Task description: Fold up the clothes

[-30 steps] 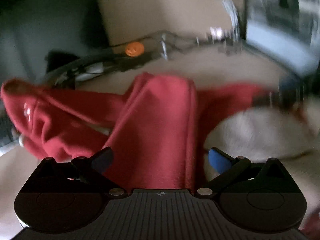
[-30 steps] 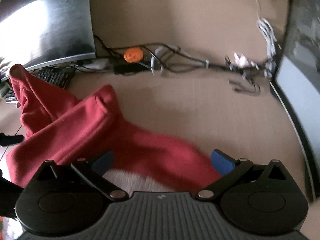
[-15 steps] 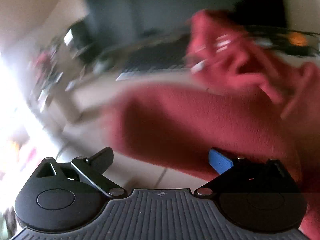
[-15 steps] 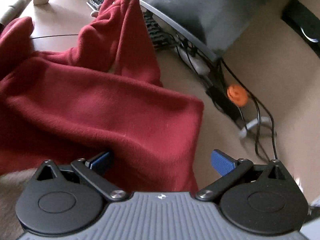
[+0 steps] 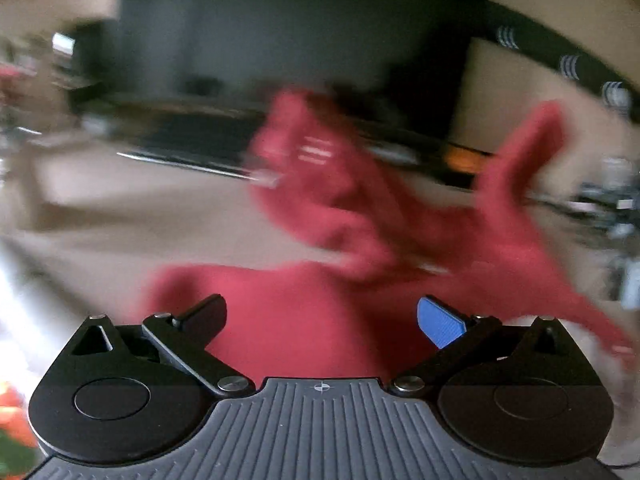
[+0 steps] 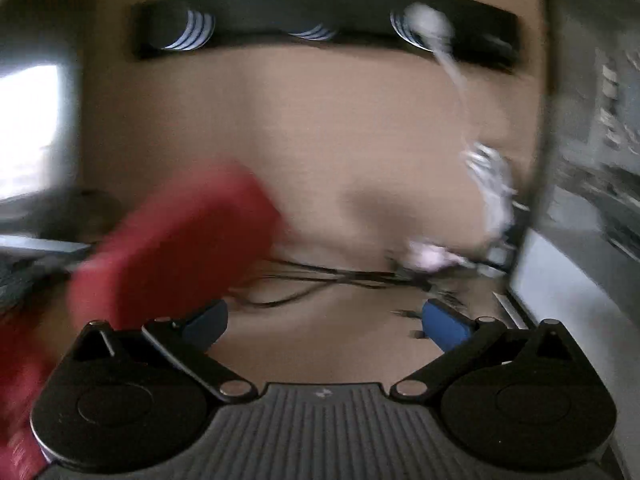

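A red fleece garment lies rumpled on the beige desk, blurred by motion in the left wrist view. My left gripper is open and empty, with the red cloth lying just beyond and under its fingers. In the right wrist view a fold of the same red garment sits at the left, beside the left finger. My right gripper is open and empty over bare desk.
A dark monitor and a keyboard stand behind the garment. Black cables run across the desk by the wall. A black strip hangs on the wall. A second screen stands at the right.
Both views have swung sharply and are blurred. The right gripper has turned away from the cloth toward the wall and cables. The left gripper has turned back toward the garment's middle.
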Action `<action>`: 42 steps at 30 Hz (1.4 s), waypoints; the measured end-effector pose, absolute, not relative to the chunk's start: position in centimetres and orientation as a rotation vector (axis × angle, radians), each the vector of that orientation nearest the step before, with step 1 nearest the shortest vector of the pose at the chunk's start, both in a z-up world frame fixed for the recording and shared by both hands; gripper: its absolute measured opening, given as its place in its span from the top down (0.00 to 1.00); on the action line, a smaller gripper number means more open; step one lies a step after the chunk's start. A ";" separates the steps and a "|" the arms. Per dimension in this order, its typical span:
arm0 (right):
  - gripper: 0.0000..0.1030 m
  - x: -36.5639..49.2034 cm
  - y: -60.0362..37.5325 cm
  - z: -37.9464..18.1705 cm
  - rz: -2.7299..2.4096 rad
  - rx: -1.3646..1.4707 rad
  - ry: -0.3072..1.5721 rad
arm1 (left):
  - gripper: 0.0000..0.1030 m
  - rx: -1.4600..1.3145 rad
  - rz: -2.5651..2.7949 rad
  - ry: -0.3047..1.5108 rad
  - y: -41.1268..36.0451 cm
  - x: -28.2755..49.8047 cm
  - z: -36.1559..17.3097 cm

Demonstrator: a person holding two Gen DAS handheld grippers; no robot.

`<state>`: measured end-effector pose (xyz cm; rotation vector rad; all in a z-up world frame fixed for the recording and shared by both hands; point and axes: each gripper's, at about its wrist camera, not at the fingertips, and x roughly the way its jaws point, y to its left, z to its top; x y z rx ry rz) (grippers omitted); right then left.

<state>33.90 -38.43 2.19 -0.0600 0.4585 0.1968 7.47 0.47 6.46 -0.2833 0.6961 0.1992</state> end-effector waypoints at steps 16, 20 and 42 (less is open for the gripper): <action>0.00 33.2 -39.4 -6.4 0.088 -0.161 0.727 | 0.00 -0.220 0.029 0.901 -5.1 19.5 -3.9; 0.00 30.9 -41.5 -6.6 -0.068 -0.134 0.712 | 0.00 -0.038 0.011 0.865 -8.0 22.5 -5.1; 0.00 35.7 -30.0 7.3 0.473 -0.188 0.399 | 0.00 -0.135 -0.061 0.796 -5.7 23.8 -1.2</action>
